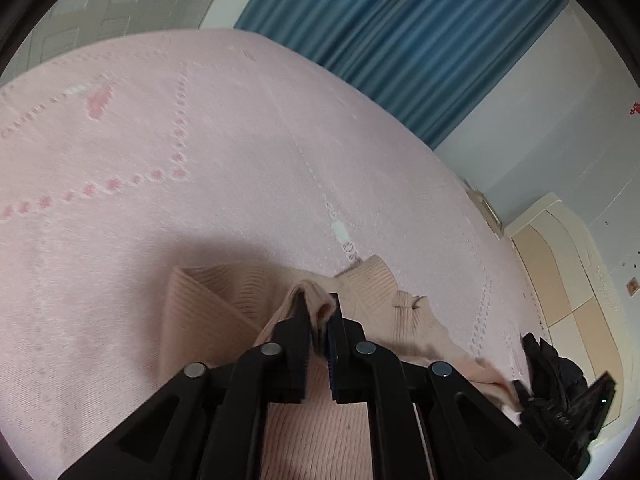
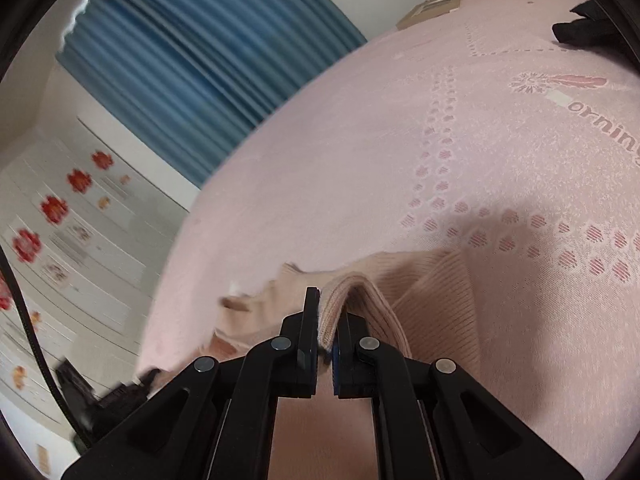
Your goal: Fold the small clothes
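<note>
Garment: a ribbed peach knit top (image 1: pixel 208 312), lying on the pink bedspread (image 1: pixel 200 160) at the near edge of both wrist views, partly lifted where it is gripped.
Left gripper (image 1: pixel 318 312): jaws drawn together on a bunched fold of the top's edge; fabric fills the gap between the pads.
Right gripper (image 2: pixel 329 316): likewise clamped on a doubled ribbed edge of the top (image 2: pixel 420 300), the cloth arching over the right-hand finger.
Step in hand: apparently carrying a held edge across to make a fold, both tools pinching the same garment.
Doing it well: keep the two pinches level and the edge between them lightly taut, so the knit lands flat without a twist; bring the held edge down onto the far part of the top before letting go; release both sides together.
Risk: the knit is soft and stretchy, so pulling the tools apart would distort the hem, and slack would leave a wrinkle.
Pose: both tools point forward and down at the bed, low over the cloth; each view is rolled, the horizon tilting.
Nearby: a black garment (image 1: pixel 560 392) lies to the right of the top; blue curtain (image 1: pixel 420 40) at the far side.
</note>
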`<state>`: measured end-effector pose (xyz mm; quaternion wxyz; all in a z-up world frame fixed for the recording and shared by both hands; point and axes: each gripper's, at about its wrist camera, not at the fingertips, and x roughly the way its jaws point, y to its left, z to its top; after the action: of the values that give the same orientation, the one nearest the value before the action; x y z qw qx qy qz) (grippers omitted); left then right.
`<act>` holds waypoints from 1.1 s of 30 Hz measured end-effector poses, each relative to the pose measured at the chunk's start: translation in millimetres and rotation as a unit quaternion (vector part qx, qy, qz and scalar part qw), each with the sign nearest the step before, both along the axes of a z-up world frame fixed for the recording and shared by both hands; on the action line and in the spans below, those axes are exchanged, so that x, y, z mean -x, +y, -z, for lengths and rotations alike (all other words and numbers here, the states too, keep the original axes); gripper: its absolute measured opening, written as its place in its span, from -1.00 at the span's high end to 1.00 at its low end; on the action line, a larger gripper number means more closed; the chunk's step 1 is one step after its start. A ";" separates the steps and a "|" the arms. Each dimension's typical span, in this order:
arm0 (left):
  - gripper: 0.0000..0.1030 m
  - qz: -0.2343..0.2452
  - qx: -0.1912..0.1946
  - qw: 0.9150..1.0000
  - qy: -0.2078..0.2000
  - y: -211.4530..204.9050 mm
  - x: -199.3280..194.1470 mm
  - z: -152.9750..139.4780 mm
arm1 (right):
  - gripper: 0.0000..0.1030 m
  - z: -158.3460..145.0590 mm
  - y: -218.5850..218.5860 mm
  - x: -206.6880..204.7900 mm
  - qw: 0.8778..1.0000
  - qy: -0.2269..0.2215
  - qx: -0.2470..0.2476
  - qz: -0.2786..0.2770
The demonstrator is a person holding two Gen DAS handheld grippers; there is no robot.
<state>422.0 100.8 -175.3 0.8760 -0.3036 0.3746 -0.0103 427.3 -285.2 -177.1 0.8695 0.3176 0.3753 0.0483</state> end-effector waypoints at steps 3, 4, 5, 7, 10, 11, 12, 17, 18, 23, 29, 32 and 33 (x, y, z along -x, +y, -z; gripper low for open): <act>0.18 -0.023 -0.003 1.000 0.008 4.2 3.9 7.4 | 0.59 19.6 -4.1 -5.9 0.999 0.033 -0.015 -0.013; 0.17 -0.018 -0.005 1.000 0.011 4.8 5.7 8.5 | 0.59 24.0 -7.7 -2.9 0.999 0.035 -0.018 -0.013; 0.17 -0.014 -0.005 1.000 0.015 5.5 7.4 9.5 | 0.59 25.8 -10.2 0.0 0.999 0.036 -0.013 -0.012; 0.15 -0.014 0.002 1.000 0.023 8.2 18.1 11.9 | 0.59 24.4 -11.7 8.6 0.999 0.037 0.005 -0.016; 0.12 -0.006 0.006 1.000 0.030 7.5 42.8 13.2 | 0.59 20.3 -10.9 31.1 0.999 0.039 0.013 -0.025; 0.10 -0.006 0.000 0.999 0.031 5.6 54.3 12.1 | 0.59 17.9 -10.3 39.5 0.999 0.037 0.015 -0.029; 0.09 -0.006 -0.006 0.999 0.032 3.2 63.8 10.8 | 0.59 15.2 -9.6 46.9 0.999 0.035 0.021 -0.036; -0.19 0.006 -0.001 1.000 0.016 -6.5 129.3 4.0 | 0.44 -1.3 -1.8 109.0 0.995 0.010 0.066 -0.077; -0.19 0.006 0.002 1.000 0.018 -7.1 141.6 5.3 | 0.38 -2.7 -0.5 120.8 0.994 0.007 0.077 -0.083; -0.20 0.007 0.040 0.997 0.061 -3.7 176.7 29.2 | 0.20 4.9 6.8 167.5 0.990 0.033 0.085 -0.107; -0.19 -0.001 0.124 0.990 0.072 13.9 165.2 57.1 | 0.20 33.6 7.0 157.3 0.991 0.083 0.023 -0.100; -0.19 -0.004 0.135 0.989 0.067 19.9 155.0 61.7 | 0.20 45.4 4.6 149.4 0.992 0.098 -0.005 -0.083; -0.17 -0.006 0.139 0.988 0.064 21.7 151.0 62.9 | 0.20 47.9 4.6 147.4 0.992 0.100 -0.008 -0.076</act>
<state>271.0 122.4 -238.2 0.7997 -0.4244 0.4230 -0.0370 279.9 -280.7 -225.0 0.8189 0.2980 0.4830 0.0854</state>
